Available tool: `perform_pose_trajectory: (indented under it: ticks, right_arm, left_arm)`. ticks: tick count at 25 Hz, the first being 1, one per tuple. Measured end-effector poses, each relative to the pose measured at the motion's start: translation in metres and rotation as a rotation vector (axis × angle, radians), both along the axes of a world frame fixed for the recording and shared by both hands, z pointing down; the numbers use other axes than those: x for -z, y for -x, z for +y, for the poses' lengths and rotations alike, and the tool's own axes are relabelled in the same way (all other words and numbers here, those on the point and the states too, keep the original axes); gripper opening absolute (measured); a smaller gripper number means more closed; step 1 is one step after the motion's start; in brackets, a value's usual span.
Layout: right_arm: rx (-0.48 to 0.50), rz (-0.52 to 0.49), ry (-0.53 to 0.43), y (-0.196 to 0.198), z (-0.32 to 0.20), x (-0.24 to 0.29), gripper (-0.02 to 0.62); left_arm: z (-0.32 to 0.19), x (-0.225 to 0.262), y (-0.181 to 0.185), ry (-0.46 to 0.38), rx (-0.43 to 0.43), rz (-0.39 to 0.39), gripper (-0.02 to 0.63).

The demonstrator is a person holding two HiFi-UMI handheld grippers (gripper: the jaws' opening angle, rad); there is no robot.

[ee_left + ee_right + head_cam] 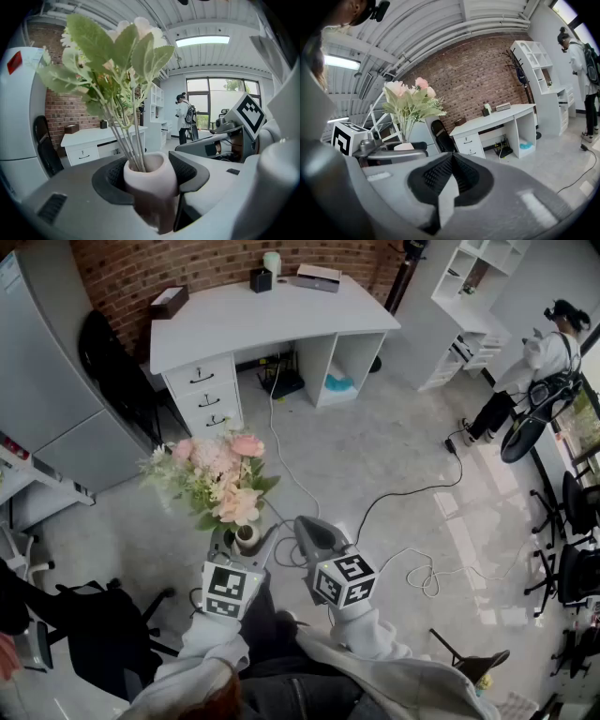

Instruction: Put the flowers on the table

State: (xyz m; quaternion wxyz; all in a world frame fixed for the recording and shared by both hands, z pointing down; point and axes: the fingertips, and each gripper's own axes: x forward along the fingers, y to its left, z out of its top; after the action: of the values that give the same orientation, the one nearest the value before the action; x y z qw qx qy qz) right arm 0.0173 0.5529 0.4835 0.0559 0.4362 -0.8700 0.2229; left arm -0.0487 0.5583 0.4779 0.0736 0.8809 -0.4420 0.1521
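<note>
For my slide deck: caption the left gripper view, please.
Left claw gripping a pale vase of flowers, white desk and brick wall beyond.

My left gripper (pixel 246 545) is clamped on the small vase (pixel 149 174) just under its rim, with both pads pressed against its sides, and it points slightly downward ahead of me. My right gripper (pixel 317 538) is just beside it, tilted down alike, its jaws closed together on nothing. Both forearms, in pale sleeves (pixel 214 645), reach forward, marker cubes (pixel 228 589) facing up.
</note>
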Motion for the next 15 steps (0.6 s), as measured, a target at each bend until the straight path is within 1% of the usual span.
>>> perform_pose_trajectory:
  ticks: [4,8,12,15]
  right_arm:
    - [0.002,-0.015,-0.003,-0.002,0.054,0.006,-0.002]
    - [-0.014,-0.019,0.011,-0.009,0.096,0.010,-0.002]
    - [-0.049,-0.018,0.014,-0.020,0.120,0.012,-0.002]
    - [-0.085,-0.033,0.022,-0.019,0.127,0.012,-0.002]
  left_arm:
    - [0.050,-0.005,-0.009,0.031,0.000,-0.008,0.235]
    - [0.090,-0.002,-0.015,0.035,-0.005,-0.007,0.235]
    - [0.114,0.003,-0.020,0.042,-0.010,-0.007,0.235]
    - [0.122,0.004,-0.017,0.049,-0.016,0.000,0.235]
